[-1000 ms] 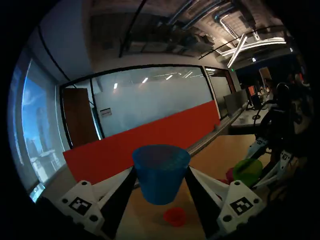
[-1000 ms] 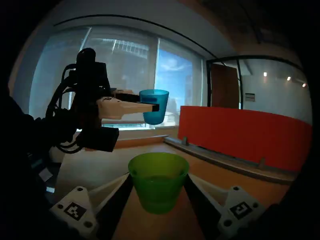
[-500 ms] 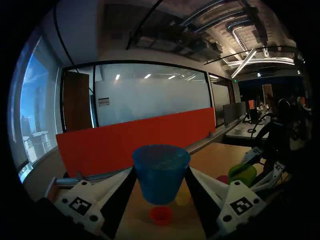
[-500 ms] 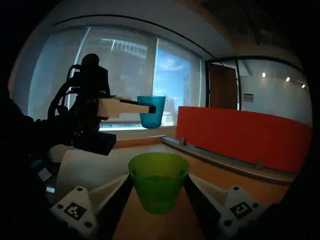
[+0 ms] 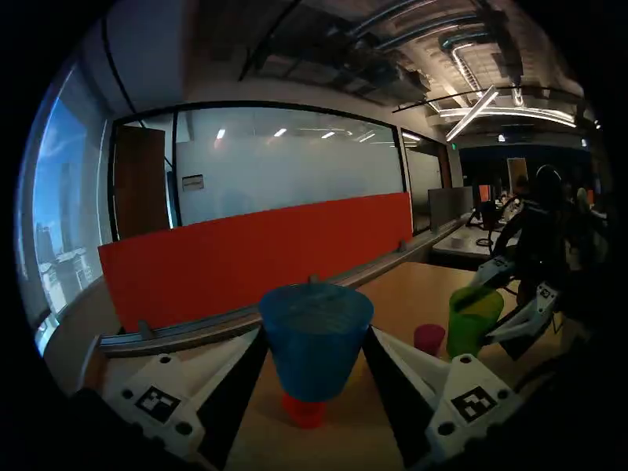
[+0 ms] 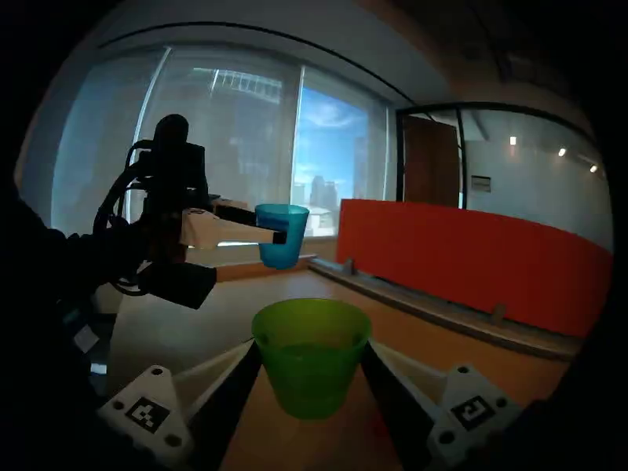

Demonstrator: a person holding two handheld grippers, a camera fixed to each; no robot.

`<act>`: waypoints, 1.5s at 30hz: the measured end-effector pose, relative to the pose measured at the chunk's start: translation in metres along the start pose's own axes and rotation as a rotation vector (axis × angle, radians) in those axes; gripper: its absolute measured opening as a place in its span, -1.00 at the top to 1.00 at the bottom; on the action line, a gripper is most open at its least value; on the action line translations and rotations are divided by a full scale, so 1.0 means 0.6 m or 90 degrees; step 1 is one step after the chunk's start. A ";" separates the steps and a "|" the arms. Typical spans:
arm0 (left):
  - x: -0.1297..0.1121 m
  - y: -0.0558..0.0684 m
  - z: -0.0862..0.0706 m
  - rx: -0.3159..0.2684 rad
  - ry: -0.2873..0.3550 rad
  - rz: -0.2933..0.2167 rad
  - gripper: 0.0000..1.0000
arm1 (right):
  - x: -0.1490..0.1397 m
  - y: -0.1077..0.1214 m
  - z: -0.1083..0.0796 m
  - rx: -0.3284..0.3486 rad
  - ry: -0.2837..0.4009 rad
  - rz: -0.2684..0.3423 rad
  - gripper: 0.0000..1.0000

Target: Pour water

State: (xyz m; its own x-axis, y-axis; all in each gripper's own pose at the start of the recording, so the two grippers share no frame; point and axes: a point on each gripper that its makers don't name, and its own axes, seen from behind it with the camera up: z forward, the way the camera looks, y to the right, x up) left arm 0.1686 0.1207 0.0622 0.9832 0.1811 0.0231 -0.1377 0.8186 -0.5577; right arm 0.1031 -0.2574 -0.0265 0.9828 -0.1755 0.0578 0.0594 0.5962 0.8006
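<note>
Left gripper [image 5: 315, 357]: its jaws are clamped on the blue cup [image 5: 315, 334], one finger on each side wall, so the cup hangs rim up above the worktop [image 5: 408, 286].
Right gripper [image 6: 312, 363]: its jaws grip the green cup [image 6: 312, 353] the same way. A darker band low in the cup looks like water, which would explain the level hold.
Task's things: each cup sits between its own jaws. From the left jaws the green cup [image 5: 472, 318] is off to the right and farther out. From the right jaws the blue cup [image 6: 281, 234] is up and to the left, well apart.
Reason for the hold: both cups are lifted clear and about upright, likely to line one rim over the other before tipping. Which cup receives is unclear, and the blue cup's contents cannot be made out.
Below the left jaws: a red cup [image 5: 304, 410] stands on the worktop just under the blue cup. A pink cup [image 5: 429, 337] stands to the right, near the green one.
Surface: a pale wooden worktop, bare apart from the small cups.
Room: an orange-red partition [image 5: 259, 251] runs along the worktop's far edge, with a frosted glass wall [image 5: 290, 173] and a wooden door [image 5: 140, 184] behind it. A large window [image 6: 330, 180] shows sky and towers, and light strips [image 5: 471, 114] cross the open ceiling.
</note>
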 end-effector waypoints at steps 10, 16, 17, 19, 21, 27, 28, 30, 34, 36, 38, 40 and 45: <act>-0.067 0.023 0.018 -0.027 -0.057 0.009 -0.66 | -0.037 0.033 -0.031 -0.022 -0.045 0.000 -0.75; -0.098 0.038 0.028 -0.041 -0.086 0.018 -0.67 | -0.059 0.046 -0.044 -0.025 -0.071 0.003 -0.75; -0.104 0.040 0.029 -0.044 -0.092 0.020 -0.67 | -0.062 0.048 -0.046 -0.024 -0.077 0.004 -0.75; -0.115 0.044 0.033 -0.048 -0.102 0.024 -0.67 | -0.069 0.050 -0.048 -0.023 -0.087 0.006 -0.75; -0.124 0.048 0.037 -0.050 -0.111 0.029 -0.67 | -0.074 0.053 -0.050 -0.022 -0.095 0.007 -0.76; -0.159 0.062 0.042 -0.067 -0.148 0.040 -0.67 | -0.093 0.059 -0.053 -0.019 -0.118 0.007 -0.76; -0.163 0.063 0.043 -0.068 -0.152 0.044 -0.67 | -0.097 0.059 -0.053 -0.018 -0.122 0.007 -0.76; -0.170 0.067 0.044 -0.072 -0.160 0.053 -0.67 | -0.103 0.059 -0.054 -0.015 -0.131 0.006 -0.76; -0.185 0.073 0.046 -0.079 -0.174 0.064 -0.67 | -0.116 0.062 -0.054 -0.013 -0.145 0.008 -0.76; -0.194 0.077 0.046 -0.084 -0.184 0.067 -0.67 | -0.123 0.063 -0.054 -0.012 -0.153 0.009 -0.76; -0.205 0.080 0.047 -0.089 -0.194 0.068 -0.67 | -0.130 0.063 -0.054 -0.010 -0.161 0.011 -0.76; -0.215 0.082 0.048 -0.093 -0.204 0.071 -0.68 | -0.139 0.063 -0.053 -0.008 -0.170 0.011 -0.77; -0.236 0.084 0.051 -0.102 -0.223 0.084 -0.67 | -0.161 0.063 -0.053 -0.002 -0.192 0.008 -0.76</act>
State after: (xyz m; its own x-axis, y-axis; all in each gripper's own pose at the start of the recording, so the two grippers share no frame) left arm 0.0188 0.1527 0.0563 0.8540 0.4767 0.2084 -0.2124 0.6850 -0.6969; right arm 0.0159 -0.1931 -0.0207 0.8871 -0.3927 0.2427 0.0487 0.6024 0.7967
